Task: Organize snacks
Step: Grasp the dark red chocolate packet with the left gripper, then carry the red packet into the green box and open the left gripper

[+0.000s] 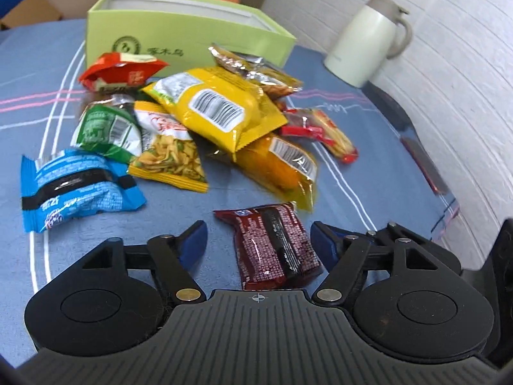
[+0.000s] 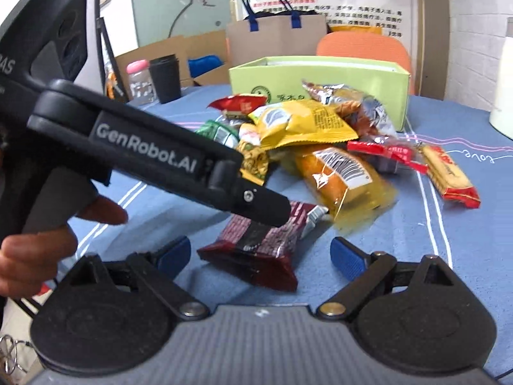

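Left hand-held gripper, fingers spread apart, straddles one dark red snack packet lying flat on the blue-clothed desk; right hand-held gripper, also spread and holding nothing, faces the same packet, with "GenRobot.AI" legible on the left unit's body in that view. Beyond lies a loose pile of roughly ten packets: one blue, one green, several yellow, red and orange. One open green box behind the pile, one white jug beside it.
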### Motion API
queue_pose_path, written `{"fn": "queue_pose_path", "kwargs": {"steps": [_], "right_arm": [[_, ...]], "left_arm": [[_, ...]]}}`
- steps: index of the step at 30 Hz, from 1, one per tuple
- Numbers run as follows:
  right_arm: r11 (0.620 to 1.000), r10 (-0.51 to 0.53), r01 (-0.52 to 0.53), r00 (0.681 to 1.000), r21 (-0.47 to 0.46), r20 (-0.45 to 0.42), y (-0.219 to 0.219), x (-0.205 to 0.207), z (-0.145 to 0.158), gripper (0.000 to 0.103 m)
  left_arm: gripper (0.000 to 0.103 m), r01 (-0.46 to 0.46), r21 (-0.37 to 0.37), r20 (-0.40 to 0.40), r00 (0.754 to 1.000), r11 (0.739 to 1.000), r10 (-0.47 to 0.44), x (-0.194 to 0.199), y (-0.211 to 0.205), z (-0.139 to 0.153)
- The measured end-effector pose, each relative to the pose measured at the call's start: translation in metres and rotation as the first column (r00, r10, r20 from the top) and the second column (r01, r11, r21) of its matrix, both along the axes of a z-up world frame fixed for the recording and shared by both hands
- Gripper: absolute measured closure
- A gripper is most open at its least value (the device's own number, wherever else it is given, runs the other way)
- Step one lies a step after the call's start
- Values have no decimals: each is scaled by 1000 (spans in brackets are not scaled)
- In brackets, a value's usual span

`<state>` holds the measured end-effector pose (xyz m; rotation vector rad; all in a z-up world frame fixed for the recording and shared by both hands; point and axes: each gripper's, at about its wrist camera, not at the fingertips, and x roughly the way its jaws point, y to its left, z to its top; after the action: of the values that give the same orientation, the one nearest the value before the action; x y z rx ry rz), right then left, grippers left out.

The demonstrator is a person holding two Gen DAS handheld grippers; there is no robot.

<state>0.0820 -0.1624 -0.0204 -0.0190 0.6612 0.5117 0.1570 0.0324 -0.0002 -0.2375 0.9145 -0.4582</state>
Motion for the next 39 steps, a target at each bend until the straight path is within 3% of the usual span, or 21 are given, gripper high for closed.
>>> {"fn": "queue_pose_path", "kwargs": {"steps": [5, 6, 9, 10, 15, 21, 25, 30, 36, 39], "right_arm": [[999, -2, 4, 999, -44, 40, 13, -1, -10, 10], [997, -7, 11, 998, -76, 63, 17, -3, -11, 17], [996, 0, 6, 997, -86, 73, 19, -5, -9, 34], [996, 0, 6, 998, -85, 70, 18, -5, -8, 35], [999, 1, 3, 997, -51, 72, 12, -4, 11, 35], [1000, 30, -31, 983, 3, 180, 12, 26, 61, 35], [998, 62, -63, 968, -4, 245, 22, 85, 86, 34], [996, 83, -79, 969, -27, 234, 33, 180, 102, 34], [991, 115, -102, 979, -87, 170, 45, 275, 93, 34], [989, 127, -116, 984, -89, 128, 49, 307, 79, 29]], "left_arm": [[47, -7, -15, -22, 1000, 1000, 7, -1, -3, -10], [49, -5, -12, -17, 1000, 1000, 4, -1, -4, -10], [81, 19, -55, -32, 999, 998, -20, -1, -3, -13], [84, 19, -67, -34, 999, 998, -21, -2, -2, -14], [84, 0, -79, -17, 1000, 997, -2, -11, -4, -1], [84, -22, -130, 90, 995, 991, 34, 1, 7, 54], [83, -48, -102, 188, 980, 994, 67, 45, 10, 90], [83, -89, -105, 195, 975, 991, 108, 133, 14, 107], [83, -126, -77, 153, 979, 989, 136, 233, 17, 92], [85, -128, -73, 110, 985, 989, 136, 268, 18, 74]]}}
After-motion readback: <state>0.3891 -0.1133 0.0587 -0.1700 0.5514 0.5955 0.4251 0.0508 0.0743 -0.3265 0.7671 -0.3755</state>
